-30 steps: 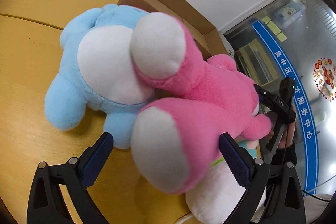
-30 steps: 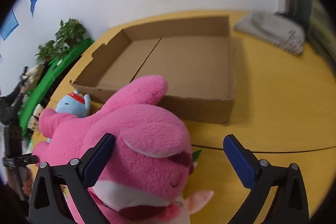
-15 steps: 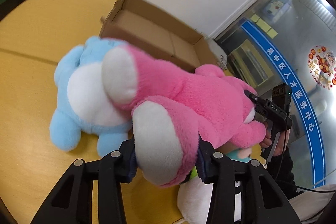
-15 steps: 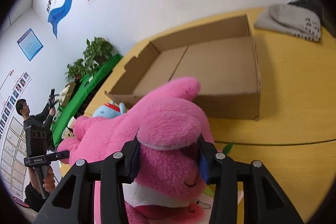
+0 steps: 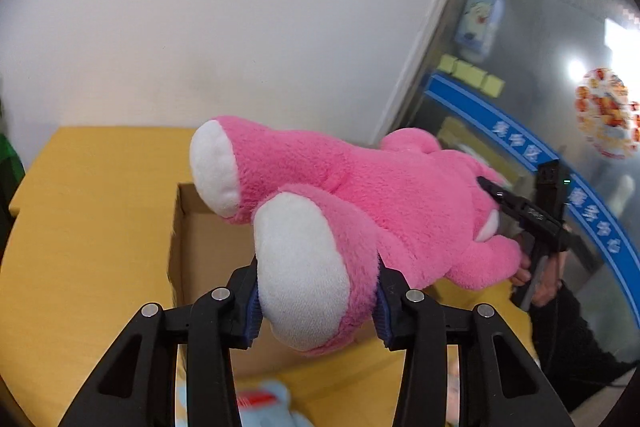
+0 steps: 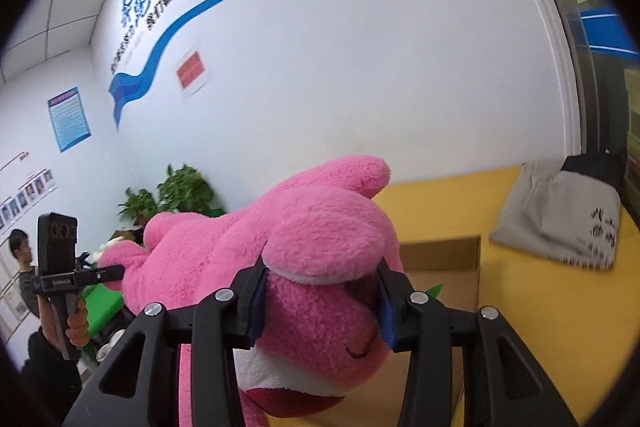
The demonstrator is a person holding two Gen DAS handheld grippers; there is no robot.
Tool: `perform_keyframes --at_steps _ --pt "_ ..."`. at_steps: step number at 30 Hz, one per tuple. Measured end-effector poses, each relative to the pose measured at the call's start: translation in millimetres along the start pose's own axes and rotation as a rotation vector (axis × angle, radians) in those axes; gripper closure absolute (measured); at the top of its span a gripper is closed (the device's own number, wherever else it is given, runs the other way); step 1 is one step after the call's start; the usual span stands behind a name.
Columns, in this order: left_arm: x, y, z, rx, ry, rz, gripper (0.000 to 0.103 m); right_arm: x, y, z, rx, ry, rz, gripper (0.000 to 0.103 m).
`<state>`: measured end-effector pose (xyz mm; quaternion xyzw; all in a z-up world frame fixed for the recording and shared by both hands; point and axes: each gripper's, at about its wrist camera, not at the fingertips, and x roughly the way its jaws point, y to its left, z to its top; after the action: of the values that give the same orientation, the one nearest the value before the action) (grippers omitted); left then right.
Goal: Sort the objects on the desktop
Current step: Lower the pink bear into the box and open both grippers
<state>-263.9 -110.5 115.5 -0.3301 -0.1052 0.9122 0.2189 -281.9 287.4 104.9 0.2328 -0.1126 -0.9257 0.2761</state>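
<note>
One pink plush toy (image 5: 400,195) hangs above the yellow table (image 5: 92,211), over one cardboard box (image 5: 208,251). Two grippers clamp it: the left gripper (image 5: 316,301) on a foot, the right gripper (image 6: 322,301) on the head. Only the left view shows one blue plush (image 5: 260,403) at the table's near edge; only the right shows one grey bag (image 6: 560,219).

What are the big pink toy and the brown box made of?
Big pink stuffed toy: soft plush, fuzzy pile, with white fabric foot pads; it dents between the jaws. Open brown box: likely corrugated cardboard, matte, with raw cut edges.
</note>
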Motion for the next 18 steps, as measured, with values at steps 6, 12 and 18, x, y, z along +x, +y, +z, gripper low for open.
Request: perform_keyframes --at_steps 6,12,18 --pt "173.5 53.1 26.7 -0.031 0.222 0.084 0.056 112.6 -84.9 -19.7 0.057 0.141 -0.101 0.060" --pt "259.3 81.8 -12.0 -0.027 0.363 0.130 0.055 165.7 -121.4 -64.5 0.050 0.307 -0.174 0.060" --pt "270.4 100.1 -12.4 -0.047 0.398 0.157 0.046 172.9 -125.2 -62.6 0.083 0.397 -0.235 0.056"
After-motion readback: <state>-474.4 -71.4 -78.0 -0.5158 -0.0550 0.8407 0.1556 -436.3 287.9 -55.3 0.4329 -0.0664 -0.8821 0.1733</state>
